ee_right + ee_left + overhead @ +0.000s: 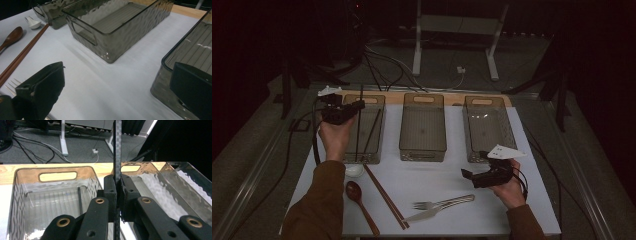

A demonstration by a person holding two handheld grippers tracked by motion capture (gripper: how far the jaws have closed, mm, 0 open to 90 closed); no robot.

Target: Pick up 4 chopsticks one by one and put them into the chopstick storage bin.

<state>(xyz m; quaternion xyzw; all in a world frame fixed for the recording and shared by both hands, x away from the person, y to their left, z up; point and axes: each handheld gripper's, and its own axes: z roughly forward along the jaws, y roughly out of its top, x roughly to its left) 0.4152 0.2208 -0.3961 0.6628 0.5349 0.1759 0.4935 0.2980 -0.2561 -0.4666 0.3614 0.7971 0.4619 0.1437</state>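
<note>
Chopstick (117, 150), thin, black and straight, is sticking up toward 12 o'clock from between the jaws of the left gripper (117, 195), which are squeezing it tight from both sides. It is standing almost upright, and its low end is going down past the jaws. In the high view the left gripper (343, 112) is hanging over the left bin (379, 131), which is see-through and smoky grey. Another black chopstick (372, 131) is lying inside that bin.

At about 4 o'clock on the table (452, 175), the right gripper (469, 176) is sitting with its jaws spread wide and holding nothing. A fork (443, 202) is lying just below it, near brown chopsticks (385, 196) and a wooden spoon (360, 200).
</note>
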